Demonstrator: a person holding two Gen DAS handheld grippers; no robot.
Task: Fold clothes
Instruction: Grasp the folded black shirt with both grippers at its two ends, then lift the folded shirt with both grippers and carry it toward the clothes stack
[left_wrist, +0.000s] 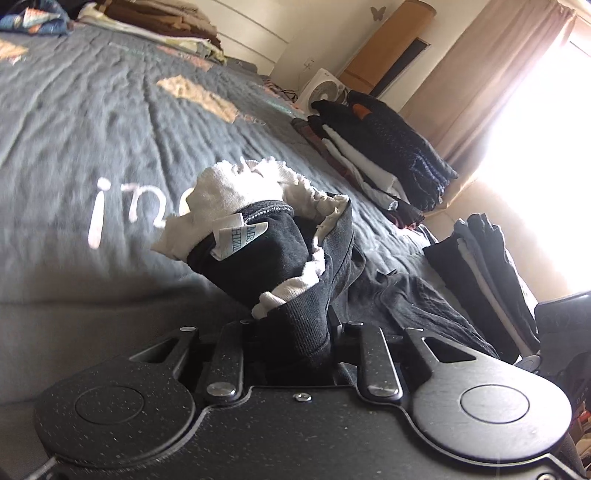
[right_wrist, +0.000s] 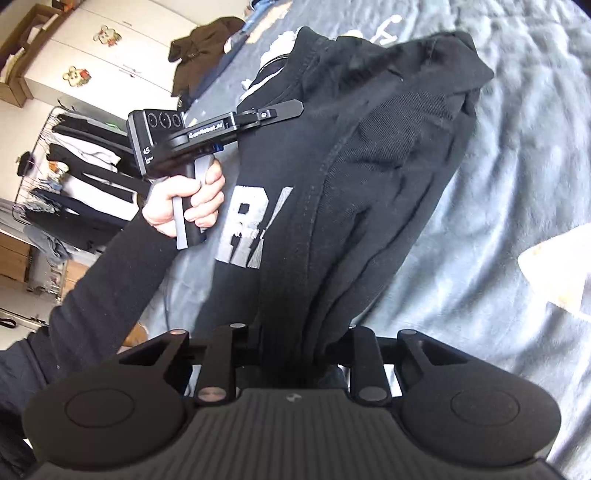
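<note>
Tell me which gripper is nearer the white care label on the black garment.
Left. The left gripper is clamped on the black garment just below the white care label. The right gripper grips the same garment elsewhere, and no label appears in its view.

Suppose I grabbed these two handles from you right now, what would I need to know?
Left claw: shut on the black sweatshirt, bunched at its white-lined end.
Right claw: shut on the same sweatshirt, which hangs stretched between both claws above the grey bedspread.
Done: folded stacks sit along the bed's far edge.
Left: lay this sweatshirt flat, fold it, add it to a stack.
</note>
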